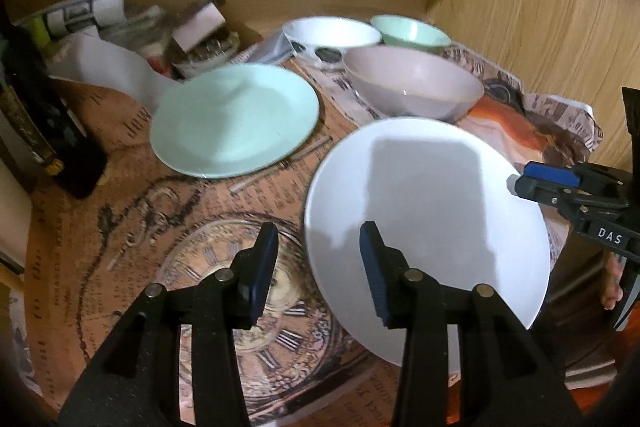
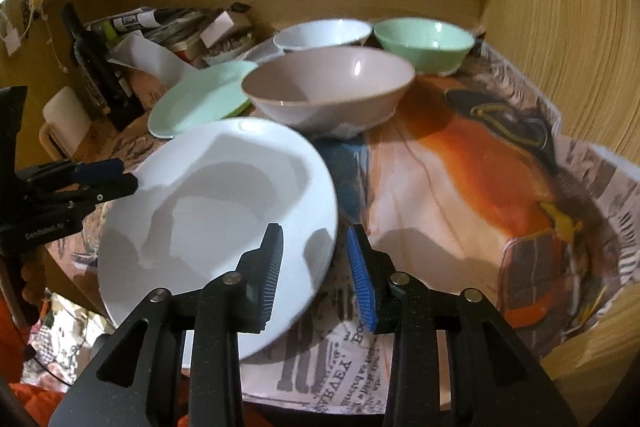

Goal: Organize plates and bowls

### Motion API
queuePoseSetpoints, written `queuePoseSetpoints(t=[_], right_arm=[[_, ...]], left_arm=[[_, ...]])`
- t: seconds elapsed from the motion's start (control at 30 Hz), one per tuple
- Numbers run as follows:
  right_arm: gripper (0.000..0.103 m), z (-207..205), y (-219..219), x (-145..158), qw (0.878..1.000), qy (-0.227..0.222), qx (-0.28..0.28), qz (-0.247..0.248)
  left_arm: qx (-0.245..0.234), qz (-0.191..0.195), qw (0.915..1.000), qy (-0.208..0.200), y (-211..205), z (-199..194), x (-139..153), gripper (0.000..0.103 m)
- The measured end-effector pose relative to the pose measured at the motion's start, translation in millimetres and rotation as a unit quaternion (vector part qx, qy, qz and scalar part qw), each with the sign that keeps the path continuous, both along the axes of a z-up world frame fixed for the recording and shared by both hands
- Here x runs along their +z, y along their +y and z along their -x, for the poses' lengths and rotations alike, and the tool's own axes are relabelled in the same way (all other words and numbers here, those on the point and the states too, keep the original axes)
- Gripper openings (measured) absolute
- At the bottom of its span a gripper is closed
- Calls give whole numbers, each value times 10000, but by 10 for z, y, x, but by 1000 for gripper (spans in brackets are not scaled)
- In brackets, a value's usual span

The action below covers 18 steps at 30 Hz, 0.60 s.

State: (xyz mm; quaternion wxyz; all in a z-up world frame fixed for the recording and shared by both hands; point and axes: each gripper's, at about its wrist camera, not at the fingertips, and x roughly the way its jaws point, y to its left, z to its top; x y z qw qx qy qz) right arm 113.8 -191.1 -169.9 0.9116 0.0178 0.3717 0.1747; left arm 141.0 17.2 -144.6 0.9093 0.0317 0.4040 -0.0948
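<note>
A: How far along are you with the plates and bowls?

B: Barely started, I'd judge. Your white plate (image 1: 424, 211) lies apart from the mint plate (image 1: 236, 119) on the cloth-covered surface (image 1: 120, 211), not stacked. The three bowls, pink bowl (image 2: 328, 87), white bowl (image 2: 320, 35) and green bowl (image 2: 424, 39), stand singly behind them, none nested.

A: And my grippers?

B: Your left hand-held gripper (image 1: 318, 269) straddles the white plate's near-left rim with jaws apart, pads not pressing it. Your right hand-held gripper (image 2: 314, 273) brackets the opposite rim, also released, with a gap on each side of the edge. Neither carries anything.

A: So what's left?

B: Nearly everything: pairing the plates, then nesting the bowls.
</note>
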Motion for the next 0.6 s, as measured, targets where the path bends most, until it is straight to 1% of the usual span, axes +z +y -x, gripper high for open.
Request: queuePoseSetpoints(t=[0.03, 0.27, 0.37, 0.4, 0.43, 0.5, 0.57, 0.6], right_arm=[[32, 2, 8, 31, 10000, -45, 19, 3], [50, 6, 128, 395, 9980, -574, 232, -90], [51, -43, 204, 519, 9968, -719, 328, -140], [53, -84, 240, 577, 9962, -761, 380, -173], [55, -103, 258, 609, 9959, -781, 410, -197], [64, -181, 324, 704, 9947, -879, 468, -275], [65, -227, 382, 766, 9936, -971, 489, -298], [65, -277, 419, 804, 9932, -997, 520, -311]], left_arm=[[22, -15, 10000, -74, 15, 14, 30, 42], [249, 76, 9974, -672, 219, 105, 336, 46], [400, 98, 9949, -917, 336, 133, 470, 47], [467, 99, 9938, -1004, 383, 140, 517, 51], [534, 105, 9927, -1078, 425, 148, 557, 63], [728, 145, 9887, -1304, 540, 171, 639, 75], [879, 132, 9852, -1469, 633, 184, 704, 80], [942, 129, 9838, -1522, 694, 178, 728, 85]])
